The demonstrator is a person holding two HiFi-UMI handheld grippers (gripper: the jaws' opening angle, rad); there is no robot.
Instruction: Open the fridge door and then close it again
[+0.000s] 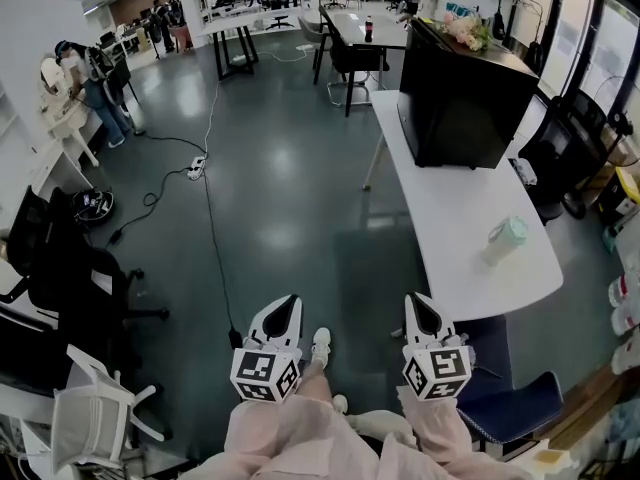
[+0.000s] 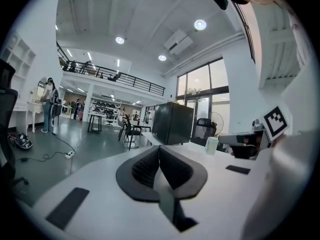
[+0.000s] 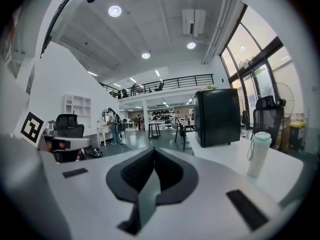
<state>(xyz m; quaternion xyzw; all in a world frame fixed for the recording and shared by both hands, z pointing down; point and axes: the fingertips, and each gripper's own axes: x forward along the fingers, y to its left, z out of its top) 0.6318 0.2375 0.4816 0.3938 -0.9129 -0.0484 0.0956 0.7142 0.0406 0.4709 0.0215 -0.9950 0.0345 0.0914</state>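
Left gripper (image 1: 290, 302) and right gripper (image 1: 416, 300) are hovering side by side at the near edge of the head view, both pointing away toward the far side and running close to level, marker cubes (image 1: 265, 373) facing up. Pink sleeves (image 1: 300, 433) are reaching in behind them from the bottom edge. The left gripper's jaws are sitting fully together with nothing between them. The right gripper's jaws are likewise pressing pad to pad, gripping nothing. The fridge (image 1: 465, 93), a black box, is standing on the far end of the white table (image 1: 440, 218), to the right and well apart from both grippers, its door lying flush as far as the views show. A pale green bottle (image 1: 505, 236) is standing on the near part of that table, between the fridge and the right gripper. The hands are staying hidden under cubes and sleeves, and the arms are being cut off by the bottom edge. The fridge's handle is showing too small to make out.
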